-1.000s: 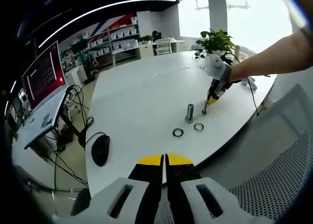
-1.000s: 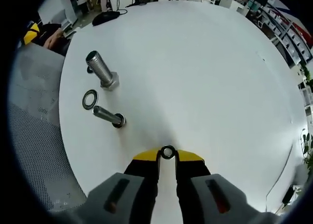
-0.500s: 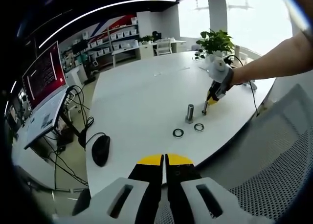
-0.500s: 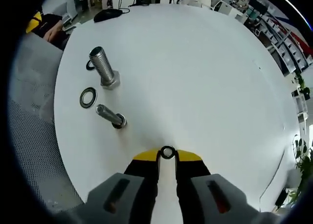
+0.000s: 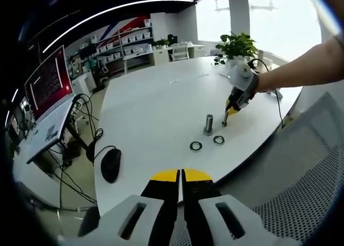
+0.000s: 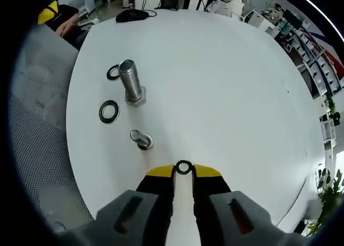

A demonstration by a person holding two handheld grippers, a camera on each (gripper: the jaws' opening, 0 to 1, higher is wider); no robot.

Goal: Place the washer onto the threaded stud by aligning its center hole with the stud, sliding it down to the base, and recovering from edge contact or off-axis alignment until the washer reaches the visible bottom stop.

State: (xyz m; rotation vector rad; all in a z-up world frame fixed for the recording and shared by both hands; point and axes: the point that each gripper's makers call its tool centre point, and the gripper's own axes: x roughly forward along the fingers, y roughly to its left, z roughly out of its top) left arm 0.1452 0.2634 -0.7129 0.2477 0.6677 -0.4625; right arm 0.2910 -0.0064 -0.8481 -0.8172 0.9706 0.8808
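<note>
Right claw point(image 6: 184, 171) is pinched on a small washer point(image 6: 184, 167), held by its rim at the tips, hole open to view. It hangs over the desk point(image 6: 226, 85), close above the small stud point(image 6: 141, 139), slightly off to one side. In the left gripper view the right claw point(image 5: 231, 107) sits just over that stud point(image 5: 224, 118).

Left claw point(image 5: 181, 177) is closed with nothing in it, parked off the desk edge, well back.

Handling guess: washer is thin, stiff, light metal, smooth, so it could twist or slip in the tips. Rim grip is right; keep the hole clear. Threads may snag the bore if it goes on tilted.

Room: the big bolt point(image 6: 131, 84) stands near the stud, with two larger washers, one point(image 6: 109, 111) beside it and one point(image 6: 113, 72) behind. Desk edge and a mesh chair point(image 6: 37, 122) lie past them. The far side is wide open, so approach from there or from above.
</note>
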